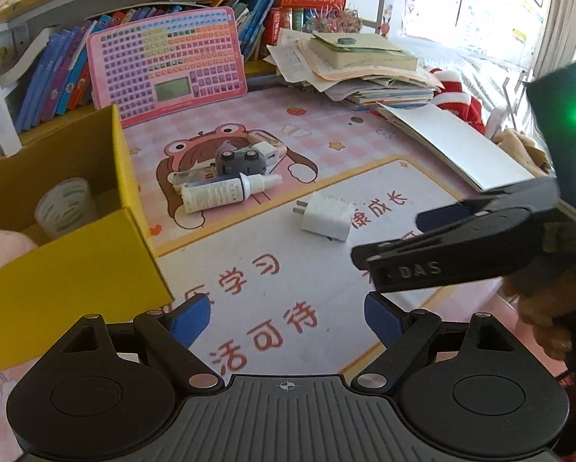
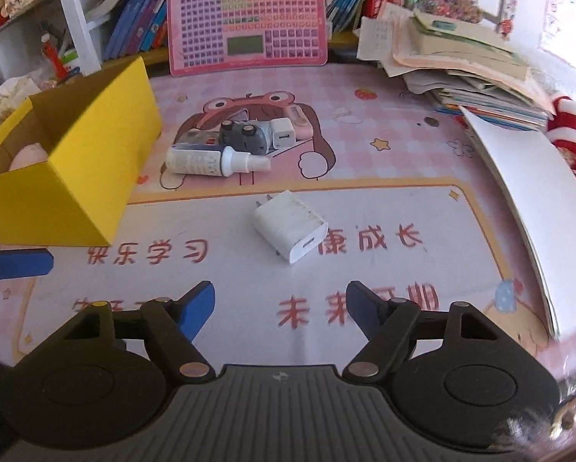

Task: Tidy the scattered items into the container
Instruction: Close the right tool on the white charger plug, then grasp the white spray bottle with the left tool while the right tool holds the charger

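Note:
A yellow cardboard box [image 1: 68,269] [image 2: 95,177] stands at the left of the desk mat and holds a tape roll [image 1: 65,208] and a pink item [image 1: 3,248]. A white charger plug [image 1: 326,217] [image 2: 292,227] lies alone mid-mat. Behind it is a cluster: a white spray bottle [image 1: 226,190] [image 2: 215,161], a grey gadget [image 1: 240,161] [image 2: 245,136], a small white adapter [image 2: 283,134] and a pink item [image 2: 299,119]. My left gripper [image 1: 288,319] is open and empty beside the box. My right gripper [image 2: 280,308] is open and empty, short of the plug; it also shows in the left wrist view [image 1: 442,246].
A pink keyboard toy [image 1: 168,61] [image 2: 249,19] leans on a row of books at the back. A stack of papers and books [image 1: 361,69] [image 2: 469,57] and a white board [image 1: 453,146] [image 2: 530,208] lie at the right. A red-white plush [image 2: 573,131] sits beyond.

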Available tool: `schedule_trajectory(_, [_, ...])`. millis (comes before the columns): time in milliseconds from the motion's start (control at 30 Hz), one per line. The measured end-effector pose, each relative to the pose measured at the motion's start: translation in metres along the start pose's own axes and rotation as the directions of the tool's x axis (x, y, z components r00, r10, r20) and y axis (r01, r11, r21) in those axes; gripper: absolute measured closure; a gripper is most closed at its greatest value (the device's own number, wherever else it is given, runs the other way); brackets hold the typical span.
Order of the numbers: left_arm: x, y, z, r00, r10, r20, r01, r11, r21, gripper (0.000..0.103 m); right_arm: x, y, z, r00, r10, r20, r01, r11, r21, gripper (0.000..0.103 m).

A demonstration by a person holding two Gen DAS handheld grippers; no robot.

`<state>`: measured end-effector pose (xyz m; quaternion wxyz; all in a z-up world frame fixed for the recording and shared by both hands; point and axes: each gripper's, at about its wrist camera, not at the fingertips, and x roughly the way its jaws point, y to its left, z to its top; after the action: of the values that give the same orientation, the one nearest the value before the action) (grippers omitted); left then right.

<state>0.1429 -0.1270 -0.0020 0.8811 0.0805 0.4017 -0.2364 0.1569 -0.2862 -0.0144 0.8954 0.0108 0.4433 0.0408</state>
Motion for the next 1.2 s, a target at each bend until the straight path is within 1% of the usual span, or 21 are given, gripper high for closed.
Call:
schedule_trajectory(133, [0.012,-0.004,0.012,1.000,0.020,-0.019,-0.020,1.000,0.013,0.014,0.025,-0.006,0.014,1.000,0.019,-0.007,-0.020,0.998,-0.058,0.032])
schedule_trajectory(267, [0.022,-0.006,0.023,0.999,0.037,-0.038,-0.036,0.999,0.017,0.014,0.055,-0.008,0.030,0.999,0.038,-0.035,-0.043,0.990,-0.134,0.033])
schedule_trajectory(300, [0.025,-0.006,0.025,0.998,0.040,-0.042,-0.040,0.999,0.018,0.014,0.061,-0.007,0.033,0.998,0.040,-0.040,-0.046,0.987,-0.151,0.034])
schedule_trajectory(400, [0.031,-0.006,0.032,0.997,0.054,-0.049,-0.053,0.998,0.020,0.014,0.077,-0.008,0.041,0.998,0.038,-0.048,-0.045,0.984,-0.174,0.037])
schedule_trajectory(467, [0.036,-0.006,0.035,0.997,0.062,-0.054,-0.061,0.998,0.020,0.014,0.086,-0.010,0.045,0.997,0.049,-0.061,-0.059,0.982,-0.179,0.042])
schedule_trajectory(533, [0.041,-0.005,0.039,0.996,0.075,-0.056,-0.074,0.997,0.021,0.014,0.092,-0.012,0.049,0.995,0.069,-0.075,-0.082,0.980,-0.182,0.052])
schedule_trajectory(633, [0.049,-0.005,0.045,0.992,0.109,-0.056,-0.108,0.994,0.024,0.014,0.096,-0.017,0.052,0.992,0.096,-0.081,-0.109,0.977,-0.182,0.060])
schedule_trajectory(767, [0.064,-0.005,0.057,0.988,0.151,-0.044,-0.151,0.988,0.014,0.014,0.093,-0.037,0.051,0.996,0.059,-0.072,-0.068,0.989,-0.130,0.060])
schedule_trajectory(900, [0.084,-0.005,0.070,0.977,0.208,-0.035,-0.209,0.977,-0.031,0.014,0.085,-0.058,0.043,0.995,0.055,-0.082,-0.062,0.995,-0.082,0.060])
schedule_trajectory(1067, [0.109,0.005,0.083,0.967,0.251,-0.040,-0.254,0.957,-0.142,0.013,0.078,-0.064,0.035,0.994,0.067,-0.090,-0.074,0.994,-0.081,0.060])
schedule_trajectory(1200, [0.128,0.013,0.089,0.956,0.291,-0.041,-0.293,0.939,-0.182,0.013,0.077,-0.063,0.033,0.993,0.077,-0.091,-0.085,0.992,-0.093,0.060])
